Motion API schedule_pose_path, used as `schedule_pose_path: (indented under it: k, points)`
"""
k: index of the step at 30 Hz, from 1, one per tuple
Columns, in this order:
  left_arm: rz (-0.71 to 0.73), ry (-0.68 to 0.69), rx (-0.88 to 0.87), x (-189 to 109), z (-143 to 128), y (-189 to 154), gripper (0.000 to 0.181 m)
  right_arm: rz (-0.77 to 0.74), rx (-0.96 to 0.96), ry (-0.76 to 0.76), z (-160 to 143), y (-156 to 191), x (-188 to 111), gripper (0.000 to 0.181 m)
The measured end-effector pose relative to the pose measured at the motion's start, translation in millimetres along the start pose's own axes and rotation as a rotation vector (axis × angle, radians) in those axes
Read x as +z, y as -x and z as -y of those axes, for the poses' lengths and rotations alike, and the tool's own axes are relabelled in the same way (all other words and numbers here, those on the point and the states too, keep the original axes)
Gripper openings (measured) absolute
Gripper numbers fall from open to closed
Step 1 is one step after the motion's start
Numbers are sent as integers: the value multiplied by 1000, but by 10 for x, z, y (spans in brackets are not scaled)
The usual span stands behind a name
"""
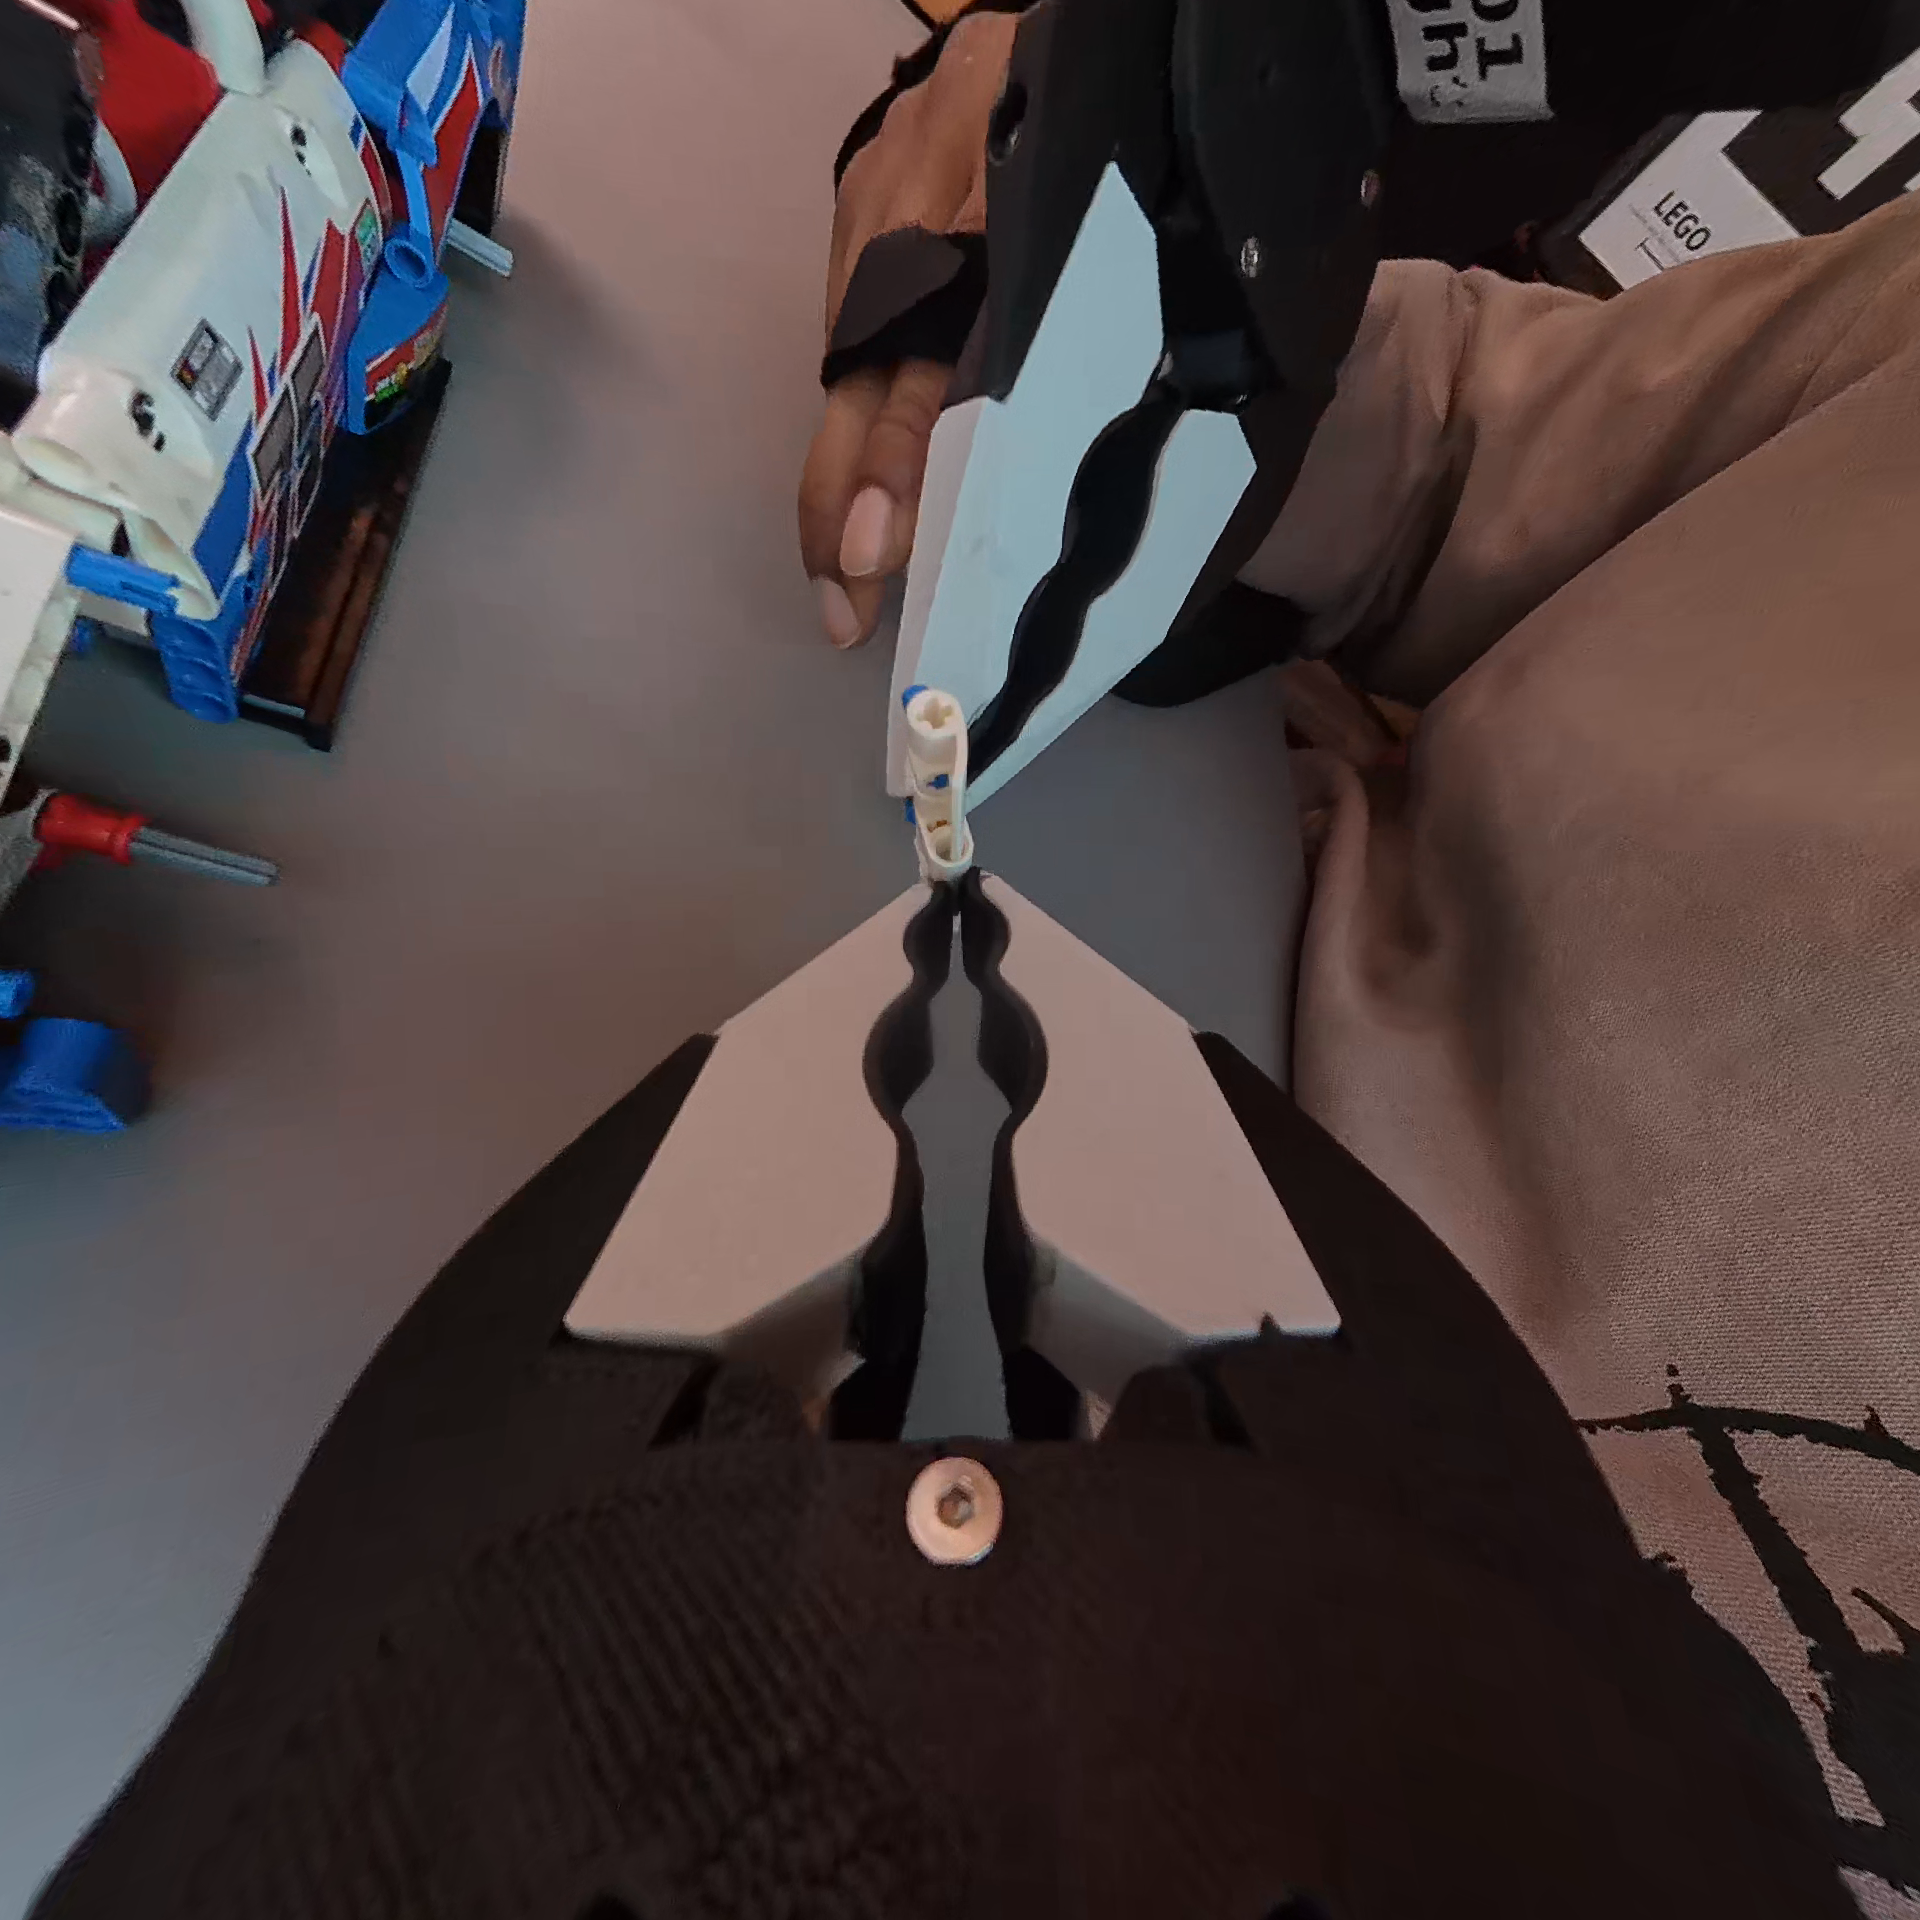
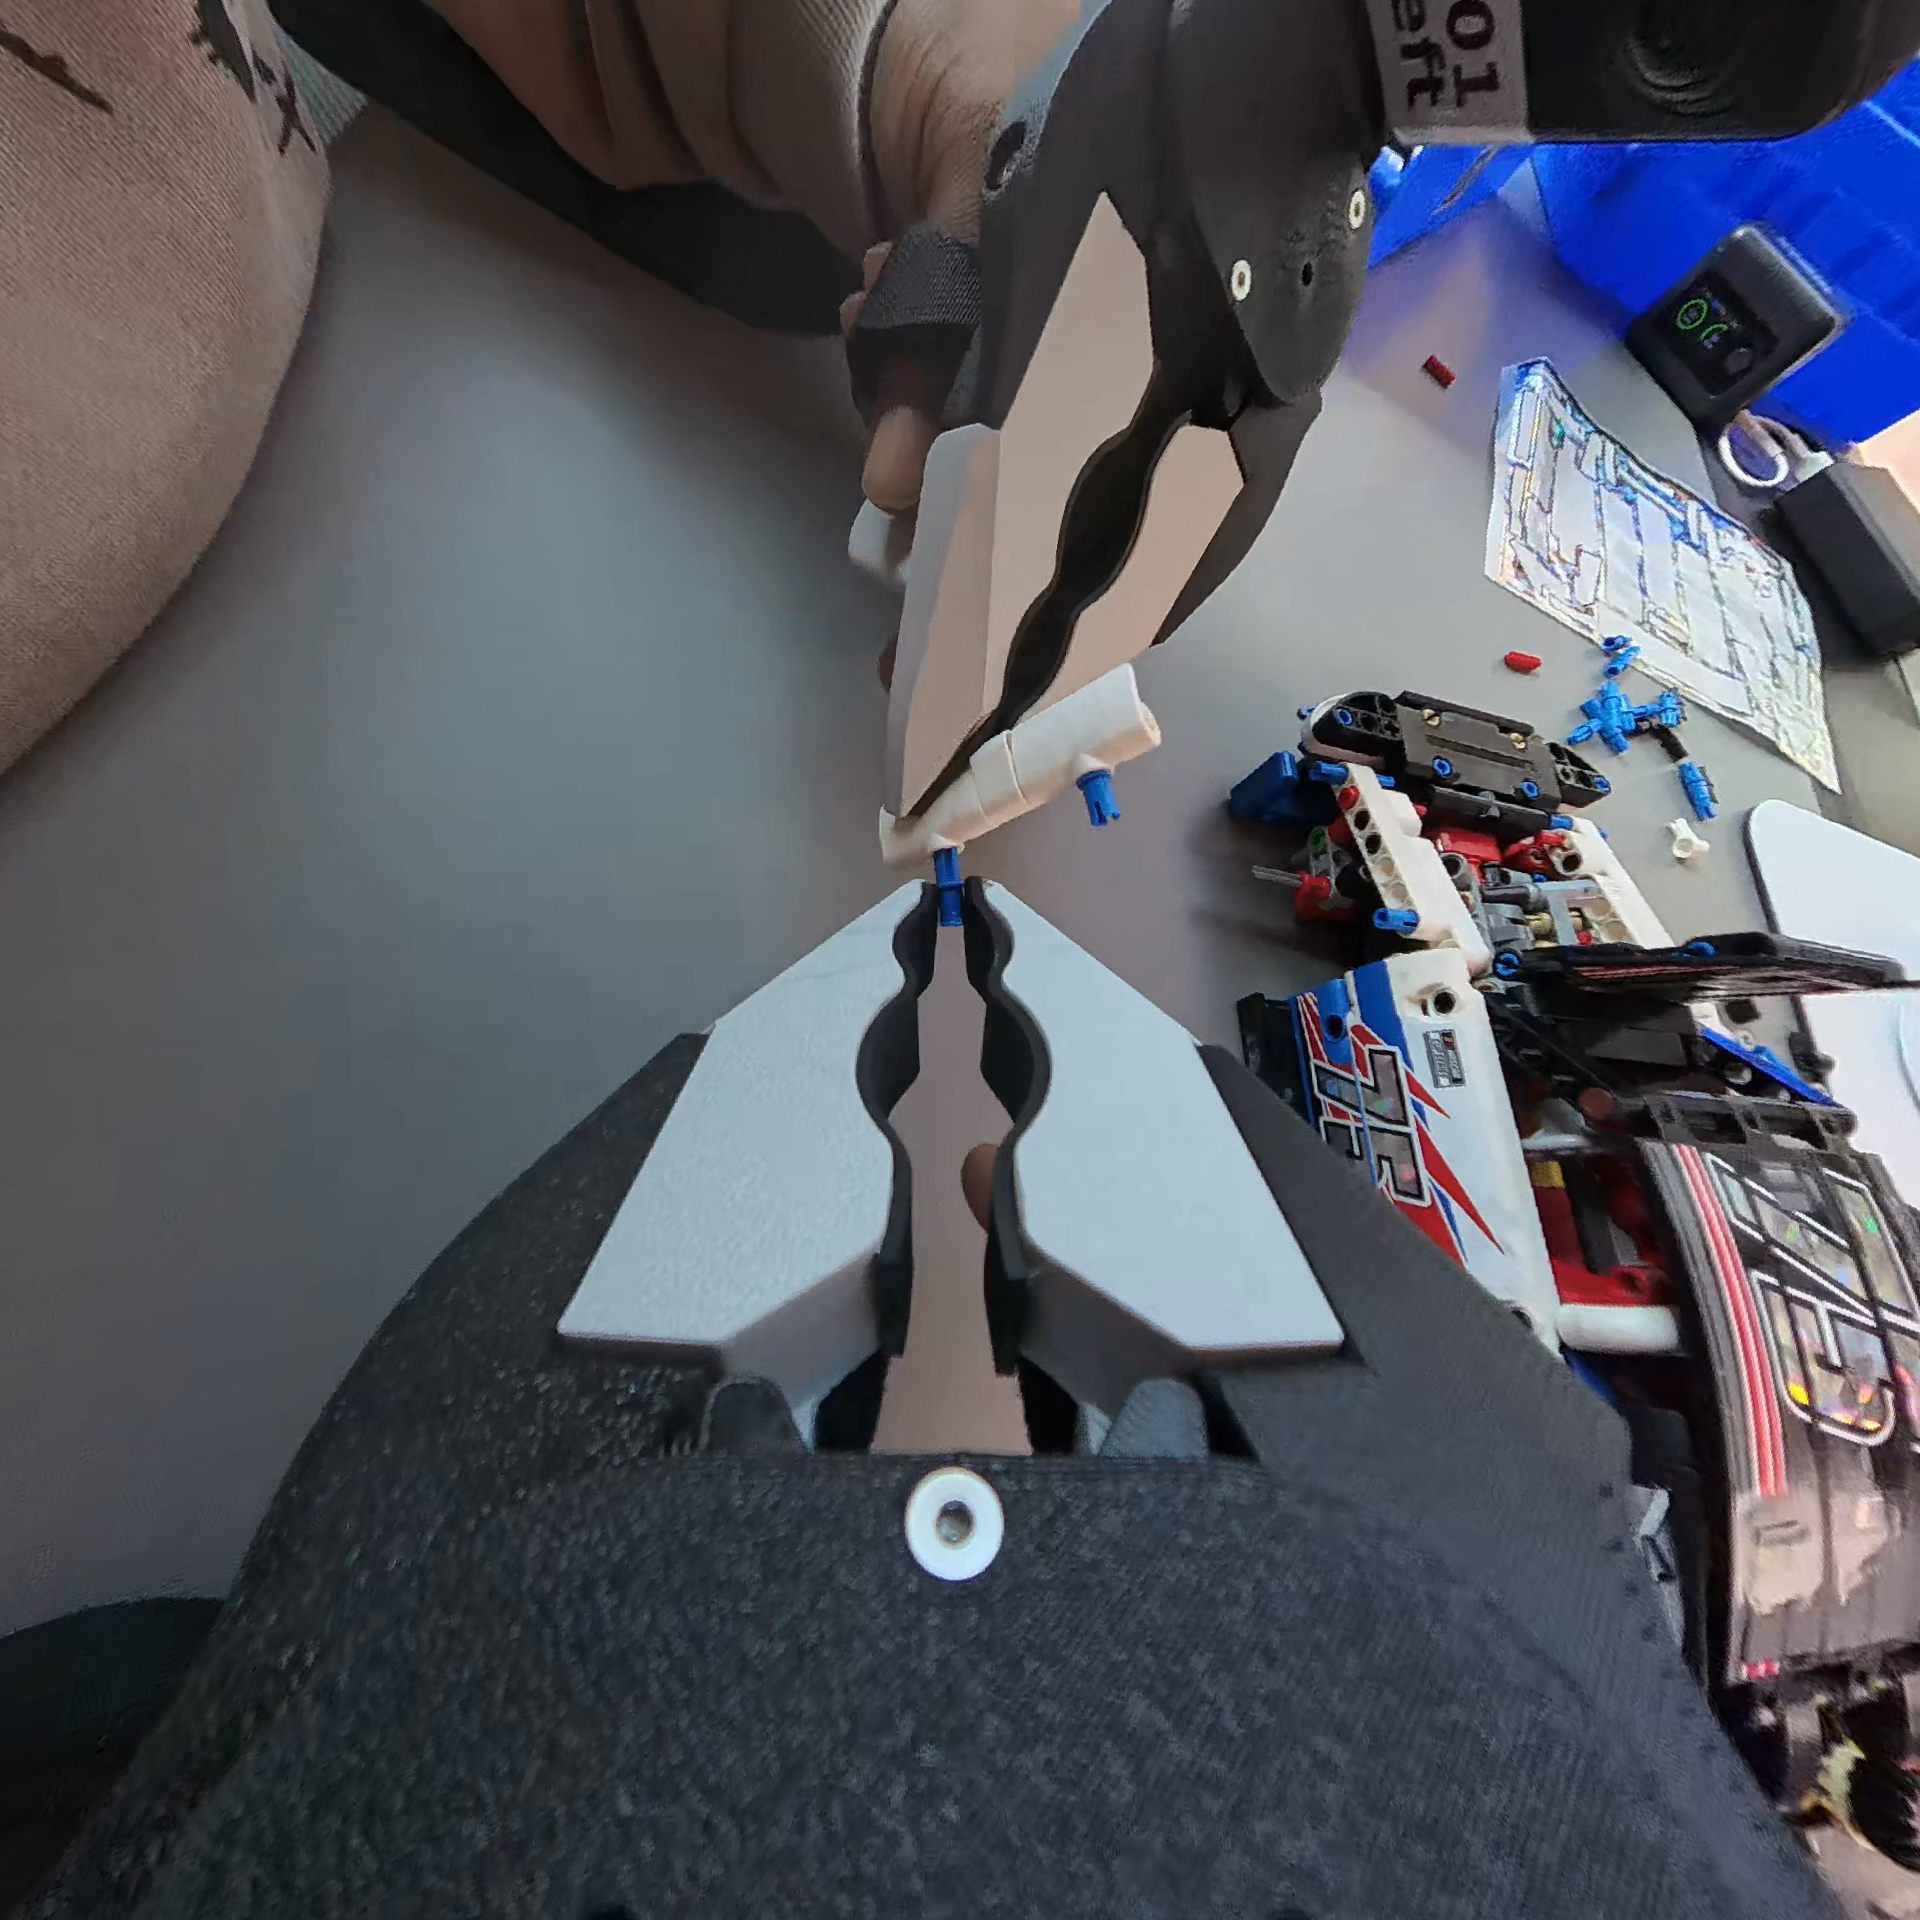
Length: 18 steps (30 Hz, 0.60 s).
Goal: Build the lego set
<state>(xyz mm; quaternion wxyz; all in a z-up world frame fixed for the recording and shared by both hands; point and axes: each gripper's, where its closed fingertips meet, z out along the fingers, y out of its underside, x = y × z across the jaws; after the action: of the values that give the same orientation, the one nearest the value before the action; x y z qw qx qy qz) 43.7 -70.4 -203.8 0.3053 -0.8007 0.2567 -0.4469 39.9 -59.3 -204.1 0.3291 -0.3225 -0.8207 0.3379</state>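
Note:
My left gripper (image 1: 954, 883) is shut on the end of a white lego beam (image 1: 938, 790), held above the grey table (image 1: 520, 935). In the right wrist view the left gripper (image 2: 906, 821) comes in from the top, holding the white beam (image 2: 1049, 753), which has a blue pin (image 2: 1096, 798) stuck in its side. My right gripper (image 2: 948, 896) is shut on another blue pin (image 2: 947, 883), whose tip touches the beam's underside. In the left wrist view the right gripper (image 1: 951, 764) reaches down from the top beside the beam.
A partly built white, blue and red lego car (image 2: 1455, 1039) stands at the right, also in the left wrist view (image 1: 208, 416). An instruction sheet (image 2: 1642, 561), loose blue pins (image 2: 1621, 717), a small screen device (image 2: 1730, 322) and blue bins (image 2: 1714, 208) lie beyond. A person's beige clothing (image 1: 1558, 883) is close. Only a small space, under 4 cm, lies between the two pairs of fingers.

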Motion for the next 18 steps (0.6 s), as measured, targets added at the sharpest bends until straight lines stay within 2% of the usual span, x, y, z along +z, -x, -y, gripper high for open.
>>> schedule_pose_path:
  k: [1,8,10,13,16,18]
  points:
    - [-7,-11,5,-9,13,-16,0,3,6,-18,18,-6,-13,3]
    - [-41,-56,54,-55,62,-117,0,28,80,-98,87,-33,-98,18]
    - [-54,-91,93,-89,115,-161,0,82,181,-169,124,-36,-150,22]
    - [-68,-178,199,-173,234,-259,0,215,394,-352,258,-57,-280,22]
    - [-59,-251,288,-242,324,-322,0,266,477,-486,457,-73,-352,21]
    - [-44,-273,309,-256,351,-317,0,269,513,-508,506,-85,-328,21]
